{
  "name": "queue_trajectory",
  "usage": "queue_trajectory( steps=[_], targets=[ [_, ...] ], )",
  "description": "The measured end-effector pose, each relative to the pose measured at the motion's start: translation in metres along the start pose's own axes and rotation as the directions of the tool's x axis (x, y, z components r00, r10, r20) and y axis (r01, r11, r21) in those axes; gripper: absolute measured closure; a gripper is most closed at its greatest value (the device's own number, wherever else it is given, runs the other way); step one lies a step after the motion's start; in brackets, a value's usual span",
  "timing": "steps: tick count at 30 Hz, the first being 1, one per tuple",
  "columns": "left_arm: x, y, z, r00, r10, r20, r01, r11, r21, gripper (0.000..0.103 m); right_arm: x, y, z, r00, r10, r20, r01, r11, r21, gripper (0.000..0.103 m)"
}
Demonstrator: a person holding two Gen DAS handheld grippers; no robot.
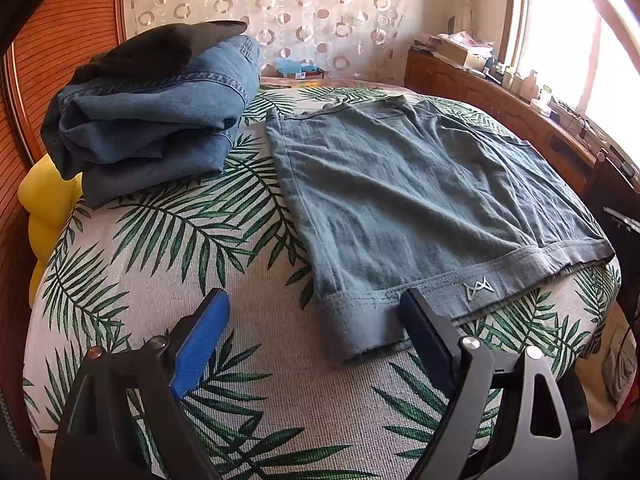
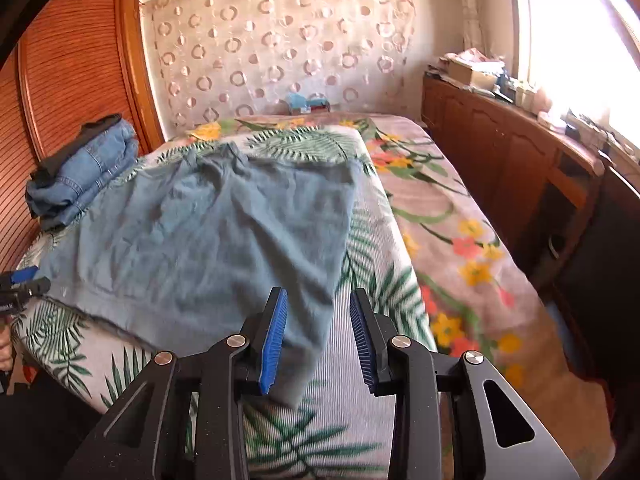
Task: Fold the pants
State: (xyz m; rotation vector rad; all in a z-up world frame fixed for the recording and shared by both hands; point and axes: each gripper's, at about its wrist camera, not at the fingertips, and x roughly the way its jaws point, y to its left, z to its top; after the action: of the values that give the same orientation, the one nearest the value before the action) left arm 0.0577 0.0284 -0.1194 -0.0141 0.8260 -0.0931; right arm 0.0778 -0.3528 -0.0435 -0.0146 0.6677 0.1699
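The pants (image 1: pixel 404 200) lay flat on the leaf-print cover (image 1: pixel 168 272) of the bed, a grey-green, creased piece folded to a rough rectangle, its hem band with a small pale logo (image 1: pixel 477 289) along the near edge. In the left wrist view the left gripper (image 1: pixel 316 316) stood wide open just above the cover, one blue pad (image 1: pixel 200 344) left of the pants over bare print and the other finger over the hem's near corner, with nothing gripped. In the right wrist view the pants (image 2: pixel 208 236) showed a near corner hanging off the cover's edge between the jaws of the right gripper (image 2: pixel 318 332); those jaws stood partly open, the left pad (image 2: pixel 274 340) at the cloth and the right one clear of it, so no grip showed. A pile of folded jeans (image 1: pixel 156 116) with a dark garment on top sat near the wooden headboard (image 1: pixel 60 40), apart from the pants. Only the left view showed a yellow cushion (image 1: pixel 48 208) beside the pile. Only the right view showed the flowered sheet (image 2: pixel 460 240) beyond the cover, and the left gripper (image 2: pixel 20 284) at the far hem corner. No container held anything on the bed.
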Motion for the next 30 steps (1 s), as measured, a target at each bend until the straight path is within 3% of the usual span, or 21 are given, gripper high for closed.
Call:
queue_trajectory(
  steps=[5, 11, 20, 23, 26, 30],
  targets=[
    [-0.003, -0.002, 0.002, 1.000, -0.010, 0.011, 0.010, 1.000, 0.007, 0.016, 0.027, -0.010, 0.036, 1.000, 0.003, 0.008, -0.003, 0.999, -0.041, 0.069],
    [-0.012, -0.007, 0.012, 0.998, -0.050, 0.036, 0.049, 0.998, 0.025, 0.018, 0.081, -0.031, 0.076, 0.998, 0.034, -0.047, -0.036, 0.999, -0.030, 0.069],
    [0.000, -0.003, 0.009, 1.000, -0.028, 0.005, 0.028, 0.999, 0.024, 0.018, 0.159, -0.054, 0.117, 0.984, 0.033, -0.175, -0.034, 0.999, 0.002, 0.069],
    [0.003, -0.002, 0.006, 1.000, -0.025, -0.006, 0.025, 0.999, 0.024, 0.018, 0.171, -0.061, 0.127, 0.983, 0.071, -0.171, -0.065, 0.997, 0.037, 0.070],
    [0.003, -0.002, 0.005, 1.000, -0.030, -0.007, 0.030, 0.999, 0.021, 0.018, 0.173, -0.058, 0.126, 0.980, 0.085, -0.180, -0.079, 0.996, 0.041, 0.098],
    [0.003, -0.002, 0.005, 1.000, -0.031, -0.006, 0.031, 0.999, 0.021, 0.018, 0.174, -0.060, 0.127, 0.987, 0.010, -0.159, -0.008, 1.000, 0.013, 0.101]
  ],
)
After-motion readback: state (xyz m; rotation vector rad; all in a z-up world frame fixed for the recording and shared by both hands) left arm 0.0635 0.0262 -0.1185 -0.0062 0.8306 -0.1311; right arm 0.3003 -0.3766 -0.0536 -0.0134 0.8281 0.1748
